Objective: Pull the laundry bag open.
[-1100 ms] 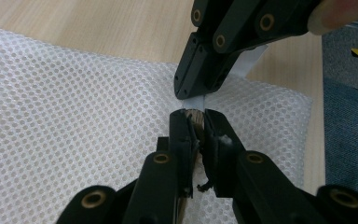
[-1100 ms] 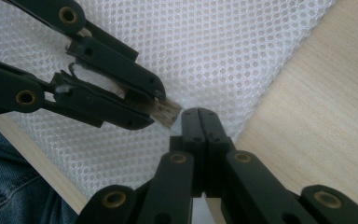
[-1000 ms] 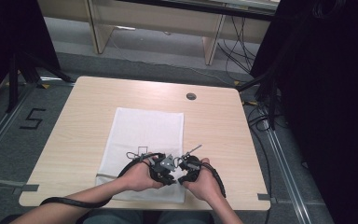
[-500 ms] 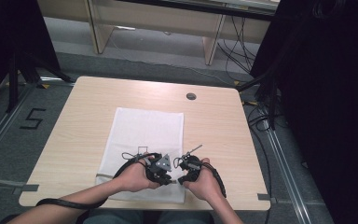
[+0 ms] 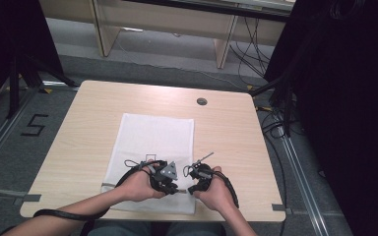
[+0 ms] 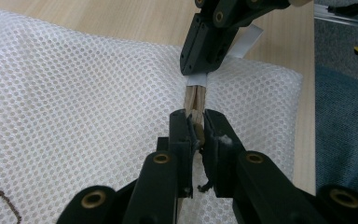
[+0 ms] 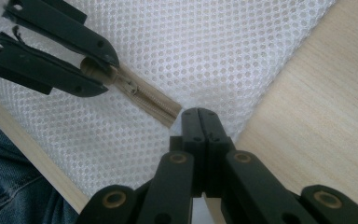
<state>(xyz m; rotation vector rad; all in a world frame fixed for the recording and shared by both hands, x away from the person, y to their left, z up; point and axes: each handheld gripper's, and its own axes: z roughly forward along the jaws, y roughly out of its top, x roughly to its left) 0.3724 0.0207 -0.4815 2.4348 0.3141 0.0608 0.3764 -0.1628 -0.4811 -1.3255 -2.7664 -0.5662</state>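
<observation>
A white mesh bag lies flat on the wooden table, its beige zipper running along the near edge. My left gripper is shut on the zipper's slider, its jaws pinched tight around it. My right gripper is shut on the zipper's end at the bag's corner, where a white tag shows under its tips. In the high view the left gripper and right gripper face each other close together at the bag's near right corner, a hand on each.
A round cable grommet sits in the table's far right part. The table's near edge runs just behind the hands, with the person's jeans below it. Cables trail on the floor to the right.
My left gripper has edged slightly to the left, away from the right gripper, still clamped on the slider. The right gripper has stayed put.
</observation>
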